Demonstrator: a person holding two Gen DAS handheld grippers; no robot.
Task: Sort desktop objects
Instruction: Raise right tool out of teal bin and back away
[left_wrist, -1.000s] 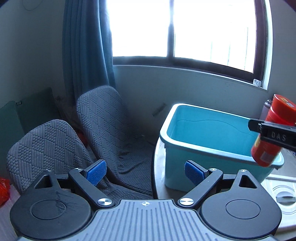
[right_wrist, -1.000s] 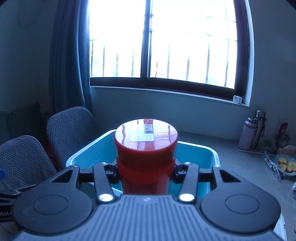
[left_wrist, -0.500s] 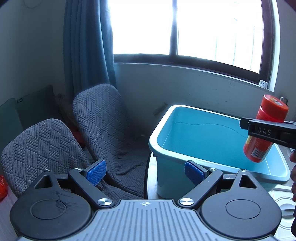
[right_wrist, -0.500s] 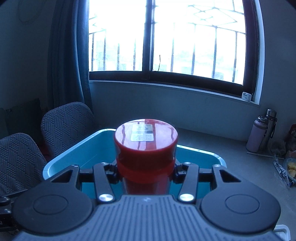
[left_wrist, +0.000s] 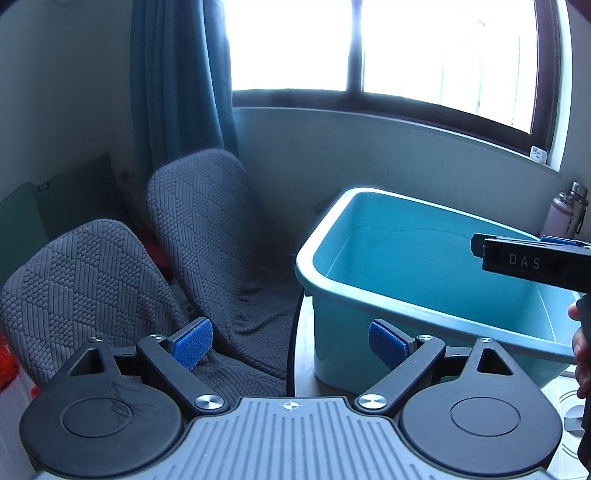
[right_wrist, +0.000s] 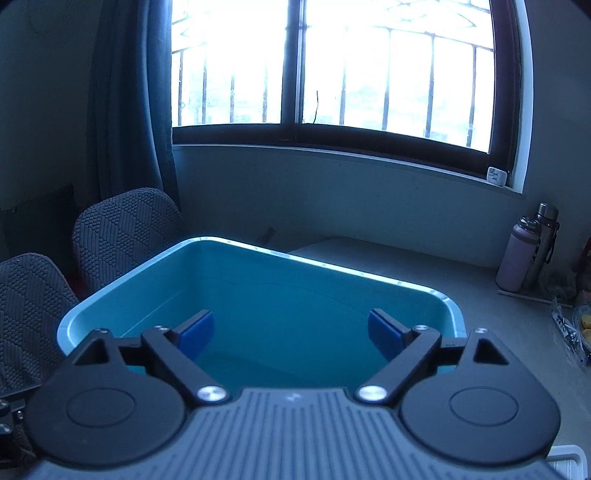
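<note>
A teal plastic bin stands on the table; in the right wrist view its rim lies straight ahead. My right gripper is open and empty, held over the bin's near side; its finger shows in the left wrist view above the bin. My left gripper is open and empty, to the left of the bin at its near corner. The red canister is not visible in either view; the bin's floor is mostly hidden behind the gripper bodies.
Two grey fabric chairs stand left of the table. Two water bottles stand by the wall at right, near a snack bag and a dish. A white lid lies at the right. A window and a curtain are behind.
My right gripper has opened and the red canister it held is gone from view, released over the bin. The left gripper stays open; its view shifted slightly.
</note>
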